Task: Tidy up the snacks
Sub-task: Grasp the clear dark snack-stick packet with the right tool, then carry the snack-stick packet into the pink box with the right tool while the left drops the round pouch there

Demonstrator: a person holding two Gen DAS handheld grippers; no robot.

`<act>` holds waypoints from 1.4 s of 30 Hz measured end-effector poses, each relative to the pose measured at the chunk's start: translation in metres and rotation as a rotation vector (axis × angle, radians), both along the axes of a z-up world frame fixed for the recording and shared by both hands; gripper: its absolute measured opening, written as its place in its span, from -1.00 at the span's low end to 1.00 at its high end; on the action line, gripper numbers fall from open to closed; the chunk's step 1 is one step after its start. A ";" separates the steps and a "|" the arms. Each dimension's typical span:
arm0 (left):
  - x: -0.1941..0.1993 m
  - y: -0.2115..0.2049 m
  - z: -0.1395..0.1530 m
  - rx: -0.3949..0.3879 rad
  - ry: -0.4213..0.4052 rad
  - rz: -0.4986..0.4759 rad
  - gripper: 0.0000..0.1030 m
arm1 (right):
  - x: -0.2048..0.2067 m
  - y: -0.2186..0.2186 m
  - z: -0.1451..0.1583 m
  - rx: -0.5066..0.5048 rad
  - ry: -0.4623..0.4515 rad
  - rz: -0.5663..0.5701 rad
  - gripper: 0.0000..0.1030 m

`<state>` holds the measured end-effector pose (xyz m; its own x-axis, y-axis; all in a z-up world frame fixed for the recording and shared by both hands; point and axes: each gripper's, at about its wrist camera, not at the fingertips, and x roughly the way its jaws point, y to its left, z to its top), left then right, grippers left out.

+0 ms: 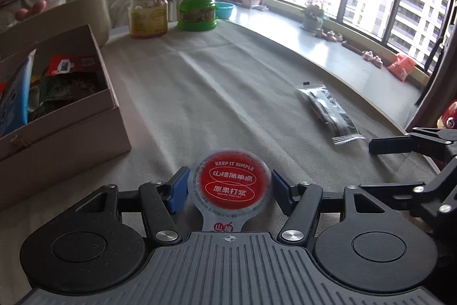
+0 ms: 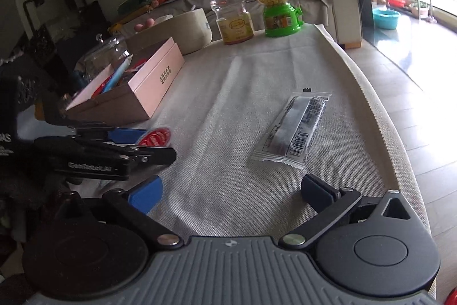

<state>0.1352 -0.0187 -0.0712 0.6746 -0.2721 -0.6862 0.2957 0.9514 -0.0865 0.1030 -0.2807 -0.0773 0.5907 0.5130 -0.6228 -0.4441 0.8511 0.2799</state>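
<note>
Left wrist view: the window side. A long sill (image 1: 322,47) with a potted plant (image 1: 312,16), small figurines and a red bag, tower blocks outside. The box (image 1: 68,116) shows its inside here: a blue packet (image 1: 14,102) standing upright, a red-topped packet (image 1: 71,65) and darker wrappers behind it. The right gripper (image 1: 405,162) enters at the right edge, only part of it seen.

Right wrist view: the room side. Framed pictures on the wall, a sofa with toys, a glass dome (image 2: 100,56) behind the box (image 2: 142,93), floor tiles to the right. The box's pink outer wall with printed text shows only here.

Both views: grey cloth (image 2: 222,105), a red-lidded jar (image 2: 231,16) and a green candy dispenser (image 2: 278,7) side by side at the far edge.

Left gripper (image 1: 228,187): jaws fairly wide, a round jelly cup (image 1: 230,185) with a red lid between the blue pads. The left pad is at the cup's rim; a sliver of gap shows at the right pad. Cannot tell whether the cup is clamped or just framed. It sits low over the cloth, near the box's front corner.

Right gripper (image 2: 228,190): jaws spread very wide, nothing between them, only cloth. A clear bar packet (image 2: 294,127) lies flat just ahead of it, untouched, well apart from the box.
</note>
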 end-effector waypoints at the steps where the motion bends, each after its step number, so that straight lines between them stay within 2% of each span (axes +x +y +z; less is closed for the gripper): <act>1: -0.005 0.004 0.001 -0.018 0.006 0.011 0.31 | -0.003 0.007 -0.001 -0.049 -0.024 0.015 1.00; 4: -0.029 0.019 0.004 -0.040 0.026 0.062 0.31 | -0.011 0.027 0.000 -0.187 -0.071 0.044 0.94; 6: -0.047 0.031 0.005 -0.031 0.039 0.121 0.31 | -0.010 0.031 0.008 -0.203 -0.105 0.044 0.92; 8: -0.062 0.040 0.006 -0.010 0.050 0.187 0.31 | 0.001 0.031 0.018 -0.213 -0.141 -0.015 0.92; 10: -0.073 0.045 0.008 0.023 0.059 0.232 0.31 | 0.023 0.026 0.024 -0.207 -0.123 -0.097 0.90; 12: -0.081 0.046 0.009 0.039 0.068 0.257 0.31 | 0.050 0.021 0.023 -0.186 -0.051 -0.161 0.75; 14: -0.084 0.045 0.009 0.042 0.067 0.270 0.31 | 0.073 0.017 0.016 -0.170 0.026 -0.199 0.37; 15: -0.084 0.045 0.009 0.042 0.062 0.274 0.31 | 0.082 0.017 0.013 -0.170 0.055 -0.202 0.28; 17: -0.085 0.045 0.009 0.035 0.060 0.285 0.31 | 0.083 0.022 0.012 -0.203 0.046 -0.203 0.09; 18: -0.085 0.046 0.010 0.029 0.060 0.289 0.31 | 0.081 0.026 0.013 -0.219 0.047 -0.184 -0.08; 19: -0.086 0.046 0.010 0.024 0.060 0.291 0.31 | 0.078 0.029 0.014 -0.220 0.049 -0.158 -0.13; 24: -0.087 0.046 0.008 0.017 0.052 0.288 0.31 | 0.036 0.064 0.016 -0.220 0.038 0.046 -0.16; 29: -0.087 0.046 0.008 0.013 0.049 0.290 0.31 | 0.003 0.089 0.019 -0.241 0.008 0.179 -0.16; 39: -0.090 0.047 0.009 0.001 0.040 0.298 0.31 | -0.019 0.094 0.034 -0.251 -0.038 0.248 -0.29; 42: -0.098 0.057 0.016 -0.094 0.028 0.288 0.30 | -0.024 0.094 0.051 -0.245 -0.075 0.262 -0.30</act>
<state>0.0367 0.0381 -0.0551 0.7146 -0.1356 -0.6862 0.0112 0.9831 -0.1826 0.0786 -0.1870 -0.0266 0.5076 0.4941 -0.7058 -0.6676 0.7434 0.0404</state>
